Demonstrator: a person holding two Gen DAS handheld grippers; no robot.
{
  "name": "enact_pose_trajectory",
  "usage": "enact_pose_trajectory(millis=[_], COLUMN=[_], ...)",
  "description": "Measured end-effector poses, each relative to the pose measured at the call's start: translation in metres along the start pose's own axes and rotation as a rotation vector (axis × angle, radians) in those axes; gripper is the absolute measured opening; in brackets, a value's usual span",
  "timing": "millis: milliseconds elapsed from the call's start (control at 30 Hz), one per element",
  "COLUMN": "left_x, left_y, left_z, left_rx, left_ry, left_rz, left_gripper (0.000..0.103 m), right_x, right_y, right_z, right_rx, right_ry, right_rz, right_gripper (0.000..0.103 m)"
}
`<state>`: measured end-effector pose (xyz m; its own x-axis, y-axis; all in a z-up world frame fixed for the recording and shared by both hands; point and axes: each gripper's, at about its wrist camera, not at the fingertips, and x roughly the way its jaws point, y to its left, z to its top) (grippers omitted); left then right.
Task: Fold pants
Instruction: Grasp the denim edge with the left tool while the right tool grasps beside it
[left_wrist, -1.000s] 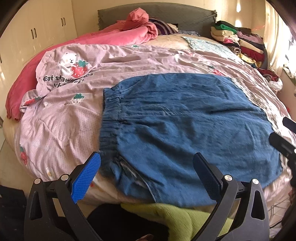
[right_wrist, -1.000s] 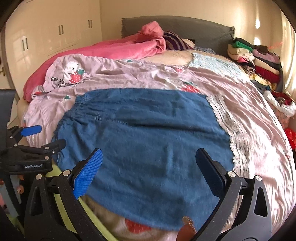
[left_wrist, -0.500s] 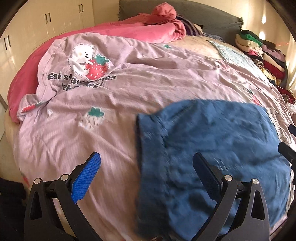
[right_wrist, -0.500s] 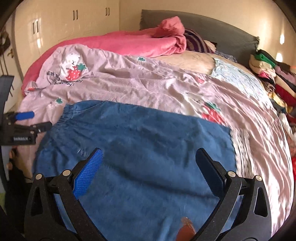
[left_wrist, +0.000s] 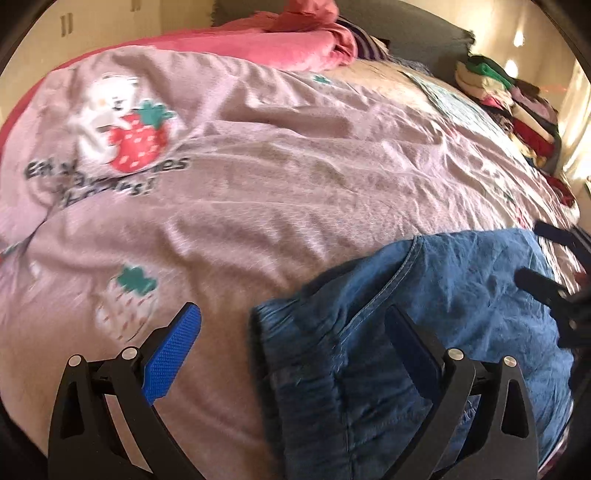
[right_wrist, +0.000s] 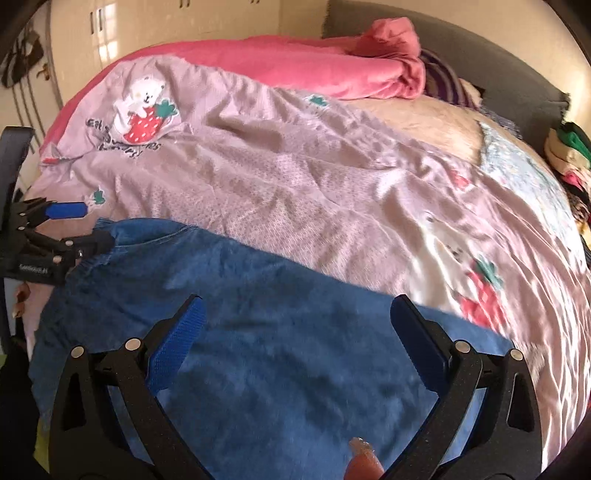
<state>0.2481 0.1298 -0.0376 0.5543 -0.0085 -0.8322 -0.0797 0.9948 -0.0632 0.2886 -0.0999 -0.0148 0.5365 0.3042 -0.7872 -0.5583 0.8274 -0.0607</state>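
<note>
Here, blue pants (right_wrist: 280, 332) lie on the pink bedspread (right_wrist: 314, 192).

Denim-blue pants (right_wrist: 280, 332) are lying across my lilac quilt (right_wrist: 295, 177), which is showing a white bear hugging a red strawberry (left_wrist: 125, 125) with green leaves and dark lettering. A pink blanket (right_wrist: 314, 62) is bunching behind. My fingers (left_wrist: 173, 343) are wearing bright blue pads on black frames.
</note>
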Motion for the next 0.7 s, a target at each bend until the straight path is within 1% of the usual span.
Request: enact_pose_trajectory(millis=[67,133,200,233,267,300,333,400,500,633,667,700], left_x=[0.007,0.013,0.02,0.021,0.022,0.021,0.017,0.009,-0.012,-0.035,-0.04,-0.043], left_y=[-0.003,-0.005,-0.009,-0.01,-0.012,-0.013,-0.013,-0.009,-0.006,-0.008,-0.01,-0.012], left_z=[0.001,0.002,0.002,0.001,-0.001,-0.001,-0.003,-0.005,-0.009,-0.019,-0.021,-0.024], left_rx=[0.024,0.044,0.073,0.08,0.096,0.113,0.123,0.104,0.091,0.09,0.093,0.097], left_ry=[0.008,0.012,0.019,0.022,0.014,0.001,-0.019,-0.04,-0.098,-0.145,-0.151,-0.157], left_rz=[0.007,0.008,-0.011,-0.023,-0.012,0.002,0.003,-0.031,-0.079,-0.131,-0.141,-0.143], left_gripper=[0.098,0.094,0.065,0.061,0.057,0.043,0.042,0.036,0.034,0.033,0.033,0.032], right_x=[0.012,0.021,0.032,0.035,0.039,0.043,0.045,0.049,0.053,0.057,0.057,0.056], right_y=[0.005,0.009,0.013,0.014,0.016,0.017,0.018,0.021,0.028,0.039,0.039,0.039], right_z=[0.006,0.009,0.011,0.012,0.013,0.014,0.014,0.016,0.018,0.018,0.016,0.015], right_rx=[-0.044,-0.078,-0.109,-0.122,-0.135,-0.146,-0.155,-0.176,-0.215,-0.271,-0.271,-0.269], right_ry=[0.019,0.036,0.058,0.063,0.069,0.074,0.077,0.077,0.07,0.054,0.048,0.043], right_rz=[-0.002,0.004,0.007,0.007,0.004,0.004,0.007,0.01,0.017,0.008,0.021,0.038], right_gripper=[0.095,0.095,0.095,0.095,0.095,0.095,0.095,0.095,0.095,0.093,0.087,0.077])
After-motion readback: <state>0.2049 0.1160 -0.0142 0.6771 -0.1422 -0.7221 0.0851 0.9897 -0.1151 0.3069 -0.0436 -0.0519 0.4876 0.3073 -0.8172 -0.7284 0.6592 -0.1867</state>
